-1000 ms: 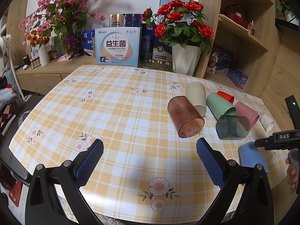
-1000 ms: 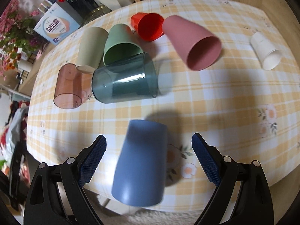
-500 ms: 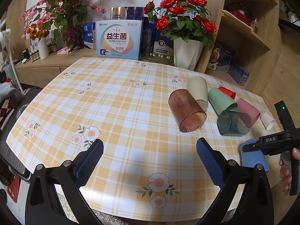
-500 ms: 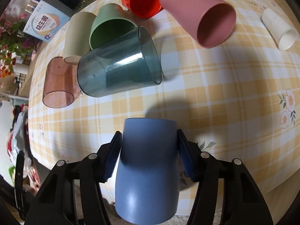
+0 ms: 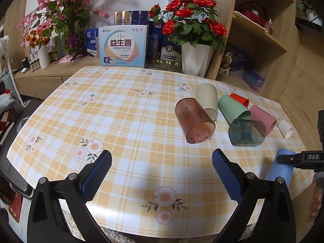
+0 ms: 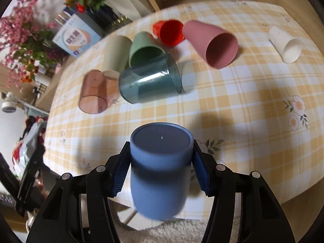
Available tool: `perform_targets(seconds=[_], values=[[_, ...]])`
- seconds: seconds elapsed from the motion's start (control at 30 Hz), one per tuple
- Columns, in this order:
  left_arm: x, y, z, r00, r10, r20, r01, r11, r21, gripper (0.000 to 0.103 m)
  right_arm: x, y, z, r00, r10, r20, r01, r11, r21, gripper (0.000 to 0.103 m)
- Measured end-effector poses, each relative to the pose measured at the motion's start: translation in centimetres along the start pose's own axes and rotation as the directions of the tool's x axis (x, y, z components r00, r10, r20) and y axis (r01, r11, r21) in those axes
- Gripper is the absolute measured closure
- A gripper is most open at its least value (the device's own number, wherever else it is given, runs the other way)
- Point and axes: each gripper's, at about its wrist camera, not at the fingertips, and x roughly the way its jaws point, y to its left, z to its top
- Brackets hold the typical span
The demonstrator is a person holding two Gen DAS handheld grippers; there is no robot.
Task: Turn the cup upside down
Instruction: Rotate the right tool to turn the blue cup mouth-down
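Here the right tongs [image 6: 161, 167] grip the blue cup [image 6: 159, 168] by its sides, one blue pad [image 6: 121, 179] pressed on each flank. The cup's closed base faces forward toward the camera's far field and its mouth points back toward the handle, out over the near edge of the bench [image 6: 243, 105]. In the left wrist view the same cup [image 5: 280, 169] shows at the right edge, tilted, with the right tongs' black frame across it.

The left tongs [image 5: 162, 167] stand wide apart and hold nothing, poised above the checked cloth near the bench's front edge, well apart from the cups.

Farther back a cluster of cups lies on its side: a smoky teal cup [image 6: 149, 83], a brown clear cup [image 6: 95, 93] just beside it, a beige cup [image 6: 116, 56], a green cup [image 6: 144, 49] touching the teal one, a red cup [image 6: 169, 32] and a pink cup [image 6: 214, 43]. A white cup [image 6: 285, 44] lies apart to the right. Beyond the bench stand a rose pot [image 5: 194, 32] and a printed box [image 5: 122, 45].
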Motion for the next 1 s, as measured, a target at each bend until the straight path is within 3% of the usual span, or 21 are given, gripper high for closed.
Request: perform_targets(seconds=[0.13,0.37,0.63,1.0], values=[[-0.3,-0.5,0.0,1.0,-0.001,0.005,0.001,1.0,0.016,0.006,-2.2,0.0,0.2,0.995,-0.043,0.09,0.046,0.999,-0.028,0.048],[-0.6,-0.9,0.0,1.0,0.001,0.012,-0.001,1.0,0.026,0.006,-4.9,-1.2,2.1,0.967,-0.15,0.205,0.166,0.984,-0.066,0.049],[-0.5,-1.0,-0.1,1.0,-0.001,0.003,0.001,1.0,0.026,0.006,-4.8,-3.8,2.3,0.963,-0.213,0.168,0.221,0.975,-0.031,0.049],[-0.3,-0.8,-0.1,1.0,0.001,-0.004,-0.001,1.0,0.024,0.006,-3.3,-3.6,1.5,0.955,-0.257,0.15,0.266,0.963,-0.048,0.049]])
